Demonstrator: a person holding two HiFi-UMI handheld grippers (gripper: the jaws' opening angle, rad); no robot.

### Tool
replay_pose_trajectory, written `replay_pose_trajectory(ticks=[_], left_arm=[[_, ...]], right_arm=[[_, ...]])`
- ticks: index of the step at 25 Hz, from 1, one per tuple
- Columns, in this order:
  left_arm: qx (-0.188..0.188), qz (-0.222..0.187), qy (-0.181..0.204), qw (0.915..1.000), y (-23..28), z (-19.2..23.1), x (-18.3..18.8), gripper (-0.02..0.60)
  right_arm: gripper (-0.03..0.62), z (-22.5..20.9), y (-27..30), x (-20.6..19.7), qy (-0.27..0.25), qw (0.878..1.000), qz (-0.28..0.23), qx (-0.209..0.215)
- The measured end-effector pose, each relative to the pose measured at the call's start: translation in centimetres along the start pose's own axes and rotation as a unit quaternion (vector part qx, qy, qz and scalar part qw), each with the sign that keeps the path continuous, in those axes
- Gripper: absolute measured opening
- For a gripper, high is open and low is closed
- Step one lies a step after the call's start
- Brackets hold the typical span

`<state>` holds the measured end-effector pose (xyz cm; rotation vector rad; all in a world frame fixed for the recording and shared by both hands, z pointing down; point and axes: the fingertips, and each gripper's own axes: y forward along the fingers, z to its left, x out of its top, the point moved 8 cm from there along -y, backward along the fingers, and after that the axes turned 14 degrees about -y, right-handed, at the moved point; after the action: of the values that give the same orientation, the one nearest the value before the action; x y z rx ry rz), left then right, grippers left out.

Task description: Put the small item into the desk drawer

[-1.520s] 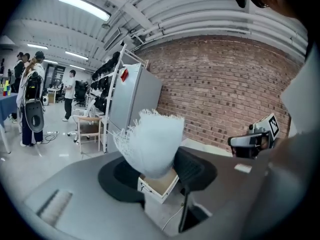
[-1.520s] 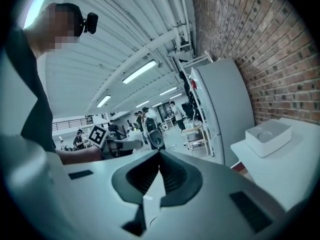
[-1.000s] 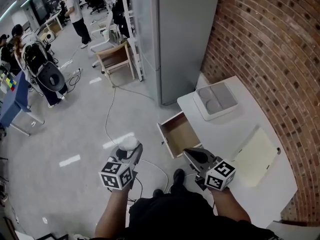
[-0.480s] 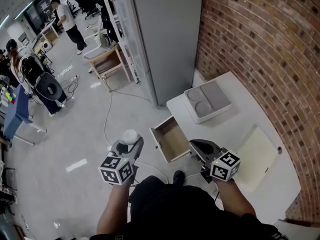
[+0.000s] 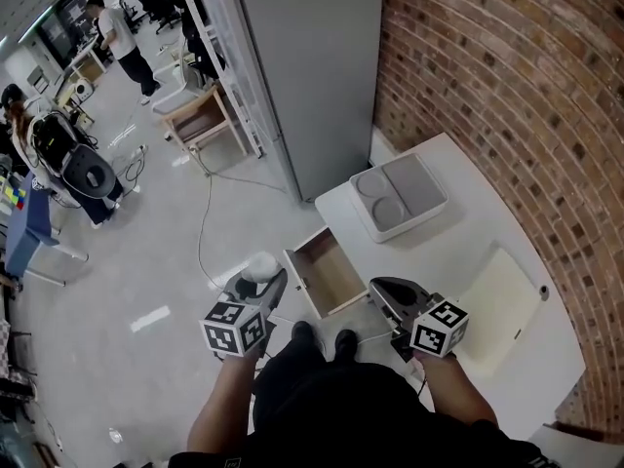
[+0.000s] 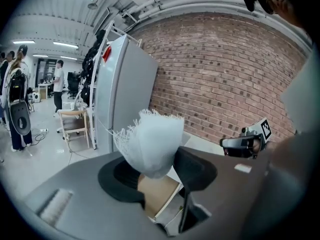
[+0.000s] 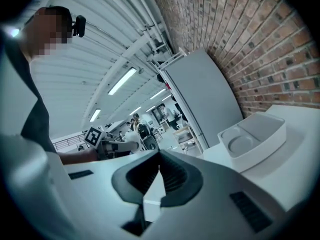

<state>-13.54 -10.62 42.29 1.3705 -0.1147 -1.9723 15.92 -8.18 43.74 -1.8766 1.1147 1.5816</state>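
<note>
1. At the left edge of the white desk [image 5: 458, 252]: one wood-lined desk drawer [image 5: 327, 279], pulled out over the floor. Its inside is bare as far as the head view shows.
2. Left gripper [image 5: 263, 283]: clamped on the small item, a white, fluffy, fringe-edged tuft of fabric [image 5: 259, 264]. The left gripper view shows the tuft wedged between the two dark pads and rising above them.
3. Place of the small item: off the desk, over the grey floor, just left of the drawer's front panel and not yet above the cavity.
4. Right gripper [image 5: 382, 291]: jaws pressed together at the tips with nothing between them. It sits at the near edge of the desk, just right of the drawer.
5. Also on the desk: a white tray with grey compartments [image 5: 419, 178] at the far end, and a cream rectangular sheet [image 5: 499, 305] to the right, both well apart from the drawer.
6. Step in hand, as judged: carrying the item to the drawer; placement not yet done.
7. Next move, as judged: bring the left gripper rightward over the front panel, lower the tuft inside the drawer walls, then release. The light, fringed fabric may cling to a pad.
</note>
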Motion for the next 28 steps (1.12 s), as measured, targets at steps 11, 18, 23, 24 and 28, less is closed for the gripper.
replay_pose_trajectory(ticks=[11, 18, 23, 24, 28], left_arm=[[-0.008, 0.115, -0.004, 0.9933, 7.1, 3.2, -4.6, 0.196], [-0.018, 0.173, -0.018, 0.9846, 11.5, 6.7, -7.9, 0.196], [-0.031, 0.205, -0.025, 0.9779, 15.0, 8.3, -10.3, 0.196], [-0.032, 0.213, -0.024, 0.9761, 15.8, 8.6, -10.8, 0.196], [-0.036, 0.25, -0.025, 0.9672, 18.7, 9.7, -13.0, 0.196]], right_arm=[[0.012, -2.0, 4.4, -3.8, 0.041, 0.999, 0.024, 0.011], [0.011, -2.3, 8.1, -7.0, 0.051, 0.996, 0.072, 0.016], [0.011, -2.8, 10.6, -8.4, 0.052, 0.994, 0.093, 0.02], [0.011, -2.9, 11.1, -8.7, 0.051, 0.994, 0.099, 0.022], [0.011, -3.1, 12.4, -10.5, 0.064, 0.99, 0.121, 0.032]])
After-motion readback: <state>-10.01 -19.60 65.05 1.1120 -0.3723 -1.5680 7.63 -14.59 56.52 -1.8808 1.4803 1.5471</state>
